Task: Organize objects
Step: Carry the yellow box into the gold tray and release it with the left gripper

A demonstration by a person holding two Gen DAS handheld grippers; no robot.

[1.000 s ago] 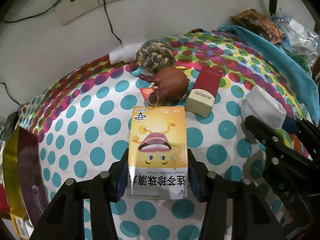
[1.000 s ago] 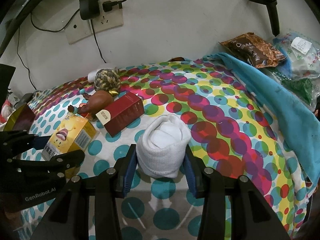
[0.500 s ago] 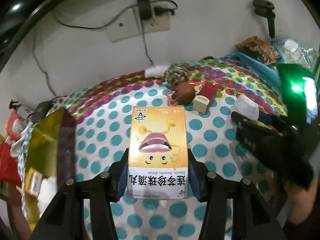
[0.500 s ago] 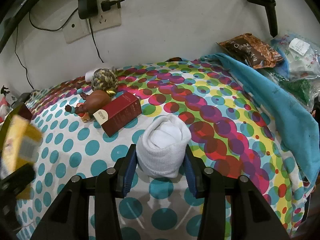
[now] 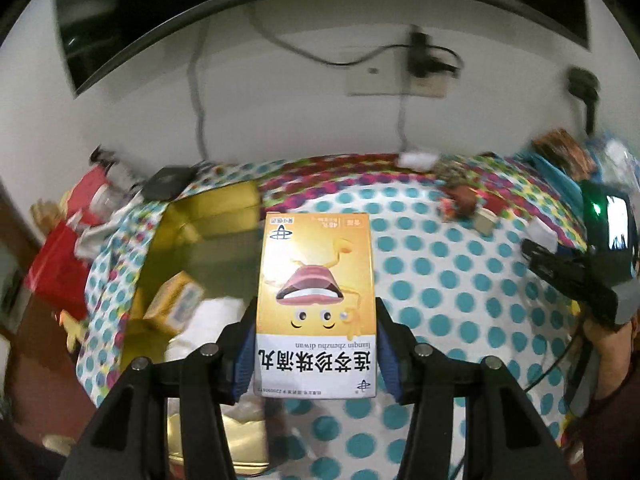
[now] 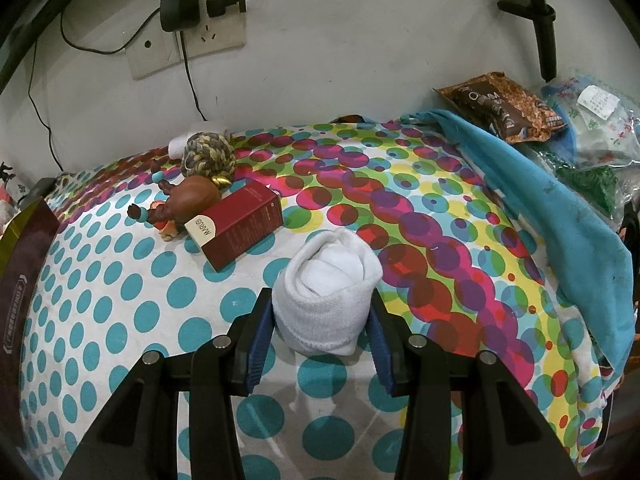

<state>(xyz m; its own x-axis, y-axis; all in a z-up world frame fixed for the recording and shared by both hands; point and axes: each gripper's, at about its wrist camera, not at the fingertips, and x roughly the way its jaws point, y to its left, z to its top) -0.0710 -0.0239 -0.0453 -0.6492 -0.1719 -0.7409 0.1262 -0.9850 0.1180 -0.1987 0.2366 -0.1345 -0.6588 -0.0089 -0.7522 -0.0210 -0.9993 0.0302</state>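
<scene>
My left gripper [image 5: 316, 344] is shut on a yellow medicine box [image 5: 316, 300] with a cartoon face, held in the air above the dotted tablecloth beside a gold gift box [image 5: 192, 264] at the left. My right gripper [image 6: 320, 336] is shut on a rolled white sock [image 6: 326, 300] resting on the dotted cloth. A dark red MARUBI box [image 6: 240, 226], a brown toy figure [image 6: 188, 200] and a rope ball [image 6: 206, 156] lie behind it. The right gripper also shows in the left wrist view [image 5: 576, 280].
The gold box holds a small yellow carton [image 5: 176, 300] and something white [image 5: 208, 328]. A blue cloth [image 6: 560, 216], a brown snack bag [image 6: 500, 108] and plastic bags lie at the right. Wall sockets with cables [image 6: 192, 36] are behind. Red items [image 5: 60, 264] crowd the far left.
My left gripper has lifted the yellow box and swung left, so the gold box is now below and beside it. My right gripper and the sock have stayed in place.
</scene>
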